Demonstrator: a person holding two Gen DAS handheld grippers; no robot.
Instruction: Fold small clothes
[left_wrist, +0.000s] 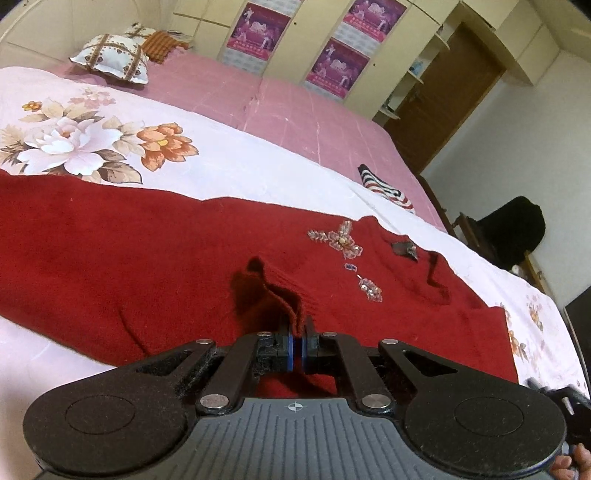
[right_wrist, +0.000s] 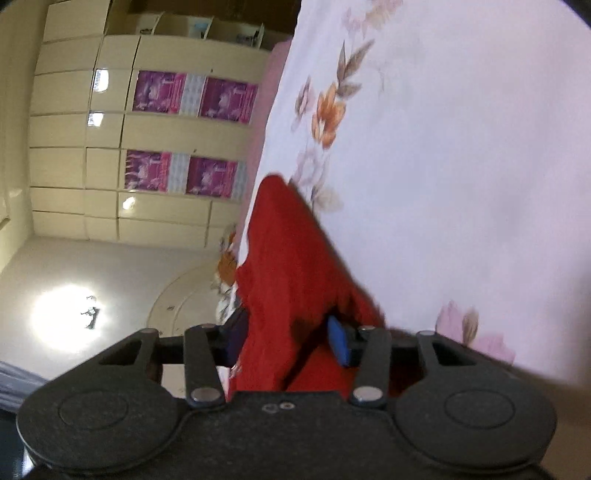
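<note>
- A red knitted sweater (left_wrist: 155, 258) was seen spread flat across a floral bedsheet (left_wrist: 229, 162) in the left wrist view, reaching from the far left towards the near right
- The left gripper (left_wrist: 297, 332) was found drawn together, its two jaws clamped on a raised fold of the red knit at the near edge of the garment
- The pinched cloth was lifted into a small ridge just beyond the jaws, while the rest of the sweater lay on the sheet
- A beaded flower ornament (left_wrist: 341, 243) was noted on the sweater's chest, just beyond and to the right of the pinched fold, with a dark neck label (left_wrist: 404, 251) further right
- A striped cloth (left_wrist: 388, 188) was observed on the sheet beyond the sweater, well apart from it
- Patterned pillows (left_wrist: 110, 55) were seen at the far left of the pink mattress (left_wrist: 258, 99), and posters (left_wrist: 334, 68) on the cream wardrobe doors (left_wrist: 369, 92) behind
- In the right wrist view, the right gripper (right_wrist: 291, 343) was held with its jaws apart, red sweater cloth (right_wrist: 291, 266) hanging between them
- The blue pad (right_wrist: 340, 341) of one finger was seen beside the cloth; whether it pressed the cloth could not be told
- The view was blurred, with the sheet (right_wrist: 461, 166) filling its right side
</note>
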